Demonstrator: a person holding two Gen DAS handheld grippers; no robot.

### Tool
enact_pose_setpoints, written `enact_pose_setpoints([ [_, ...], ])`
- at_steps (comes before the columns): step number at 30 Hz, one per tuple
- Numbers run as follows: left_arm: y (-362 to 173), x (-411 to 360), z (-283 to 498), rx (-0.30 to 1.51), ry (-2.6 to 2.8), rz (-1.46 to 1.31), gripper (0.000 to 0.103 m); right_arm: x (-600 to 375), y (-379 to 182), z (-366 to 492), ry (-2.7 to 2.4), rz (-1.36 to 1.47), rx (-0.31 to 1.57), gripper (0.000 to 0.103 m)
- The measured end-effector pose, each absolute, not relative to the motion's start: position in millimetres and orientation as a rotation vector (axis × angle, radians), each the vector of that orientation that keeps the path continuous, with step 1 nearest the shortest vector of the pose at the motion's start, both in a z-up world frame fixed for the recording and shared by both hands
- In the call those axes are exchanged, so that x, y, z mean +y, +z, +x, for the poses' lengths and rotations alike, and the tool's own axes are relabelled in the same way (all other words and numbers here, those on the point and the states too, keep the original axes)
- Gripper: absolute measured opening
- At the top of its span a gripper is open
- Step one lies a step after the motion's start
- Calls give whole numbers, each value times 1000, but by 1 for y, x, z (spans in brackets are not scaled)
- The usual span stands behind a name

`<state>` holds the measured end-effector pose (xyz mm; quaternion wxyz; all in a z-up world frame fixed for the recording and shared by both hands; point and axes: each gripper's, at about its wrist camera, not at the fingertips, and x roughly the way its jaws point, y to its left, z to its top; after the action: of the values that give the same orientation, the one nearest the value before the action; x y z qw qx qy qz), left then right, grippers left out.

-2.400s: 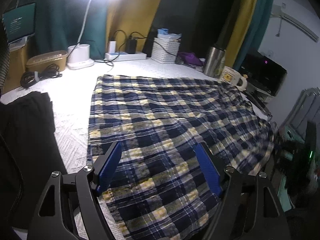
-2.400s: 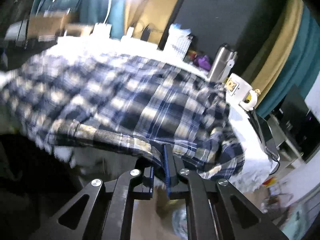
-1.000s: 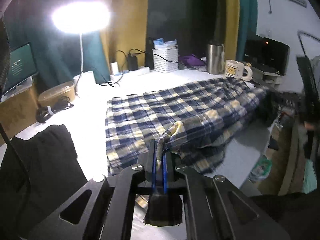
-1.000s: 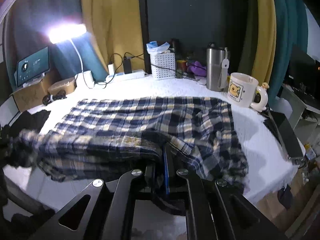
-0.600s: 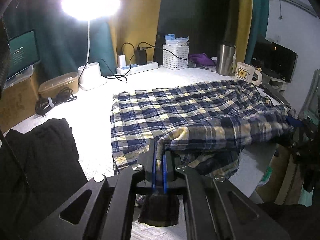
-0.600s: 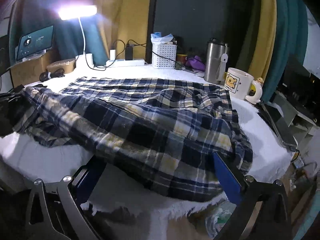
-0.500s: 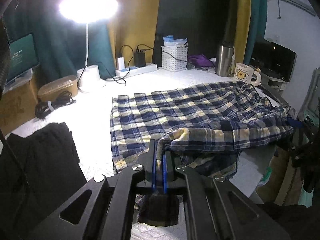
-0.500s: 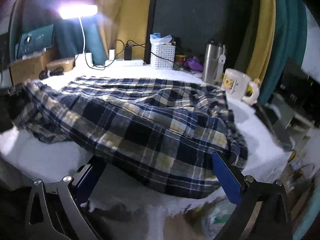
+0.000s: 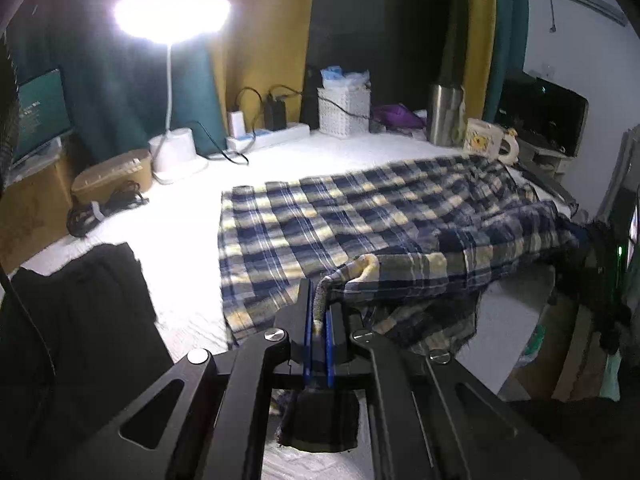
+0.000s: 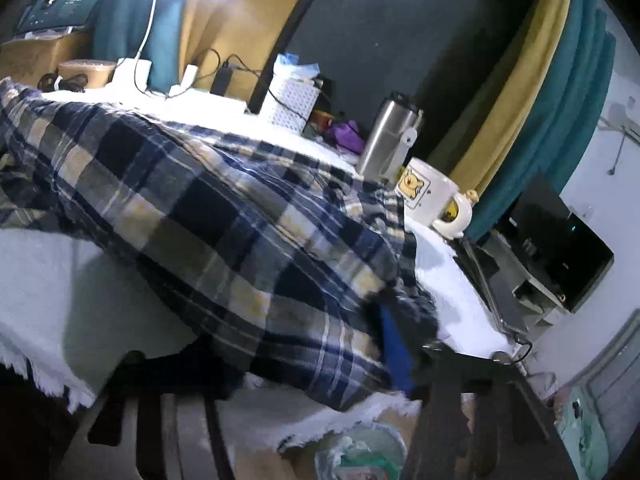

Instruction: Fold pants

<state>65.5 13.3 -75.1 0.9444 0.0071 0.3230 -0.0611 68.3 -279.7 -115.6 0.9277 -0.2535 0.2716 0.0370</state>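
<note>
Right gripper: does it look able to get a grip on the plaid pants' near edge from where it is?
Probably yes. The right gripper is closing with the plaid pants draped across its fingers, one blue pad showing beside the cloth. Nothing else blocks it.

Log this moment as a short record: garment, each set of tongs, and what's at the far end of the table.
garment: plaid pants, spread on the white table cover, near edge lifted
left tongs: shut on the pants' hem
right tongs: closing, plaid cloth draped between the jaws
far end: steel tumbler, bear mug, white basket
</note>
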Motion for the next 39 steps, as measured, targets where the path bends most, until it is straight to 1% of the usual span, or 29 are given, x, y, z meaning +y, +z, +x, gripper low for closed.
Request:
enact_pose_setpoints([
  [6,-87,7,57,665,-131,32,4,-288,-116,67,76,-553,584,48],
  [12,-90,6,52,662,-126,37,4,-291,-122,58,69,-580,550,49],
  [13,-91,6,53,662,-123,41,4,-292,-120,58,72,-565,556,47],
  [14,-91,5,53,667,-121,47,5,-294,-116,59,86,-531,564,38],
  [15,-93,4,54,677,-125,51,5,-298,-109,60,112,-474,572,26],
  [16,-96,3,57,695,-128,57,6,-301,-104,61,127,-443,576,22],
  [17,-99,3,59,711,-125,59,9,-303,-97,61,136,-418,574,20],
  [18,-102,2,60,724,-121,60,23,-303,-93,62,134,-414,568,16],
  [19,-105,1,60,733,-116,63,34,-303,-88,61,129,-412,557,14],
  [20,-108,1,60,737,-113,66,48,-305,-81,60,124,-399,549,13],
  [21,-110,0,60,738,-114,69,48,-306,-76,60,122,-388,544,13],
  [23,-116,-3,59,747,-115,87,48,-310,-65,58,118,-369,532,12],
  [24,-117,-5,58,744,-114,100,47,-311,-60,57,112,-368,525,11],
  [25,-116,-6,57,740,-117,104,41,-313,-54,55,107,-366,517,11],
  [26,-114,-6,56,738,-124,104,21,-314,-51,53,103,-364,512,11],
  [27,-111,-7,55,738,-129,101,12,-315,-46,52,101,-360,504,11],
  [28,-105,-8,53,724,-130,102,11,-316,-41,49,98,-359,493,11],
  [29,-99,-9,50,709,-133,109,5,-316,-38,48,94,-359,484,11],
  [39,-23,-9,22,562,-176,66,4,-325,1,29,53,-331,393,9],
])
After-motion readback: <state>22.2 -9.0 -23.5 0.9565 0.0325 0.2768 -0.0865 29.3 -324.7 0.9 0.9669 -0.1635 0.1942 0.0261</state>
